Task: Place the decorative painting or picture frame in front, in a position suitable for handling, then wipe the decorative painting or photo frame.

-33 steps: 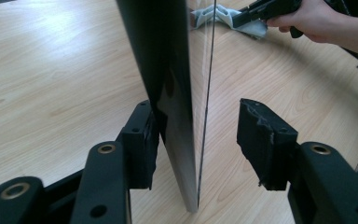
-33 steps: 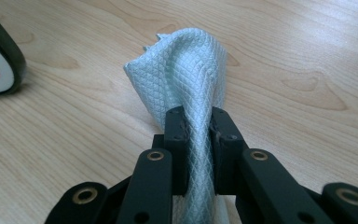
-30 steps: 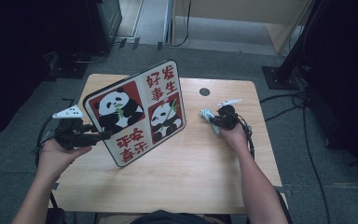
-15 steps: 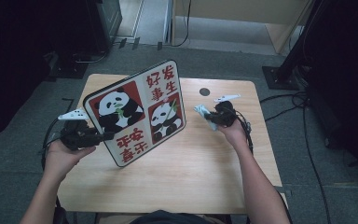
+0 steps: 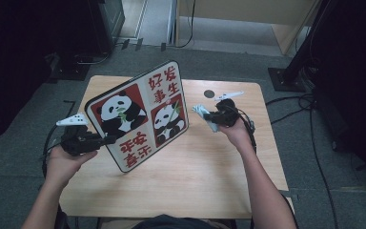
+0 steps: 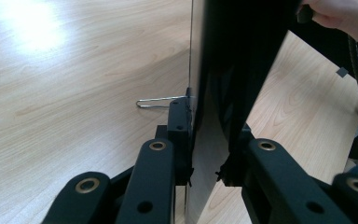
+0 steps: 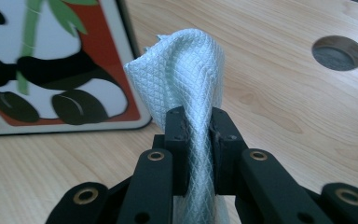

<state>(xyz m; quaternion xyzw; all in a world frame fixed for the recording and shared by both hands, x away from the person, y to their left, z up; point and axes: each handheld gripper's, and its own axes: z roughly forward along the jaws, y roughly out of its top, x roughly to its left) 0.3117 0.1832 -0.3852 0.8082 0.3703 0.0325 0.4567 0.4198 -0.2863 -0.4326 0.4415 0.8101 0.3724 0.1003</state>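
High view: panda board (image 5: 138, 114) propped tilted on the wooden table (image 5: 195, 181), lower corner resting on the tabletop. Left gripper (image 5: 106, 140) at the board's left edge, jaws just closed further, now clamped on that edge. Left gripper view: both black jaws pressed against the dark edge of the board, a thin wire stand (image 6: 161, 101) lying against the tabletop behind it. Right gripper (image 5: 208, 116) lifted clear of the tabletop just beside the board's right edge, jaws pinched tight on a pale quilted cloth (image 7: 186, 74). Round hole (image 7: 338, 52) in the tabletop beyond the cloth.
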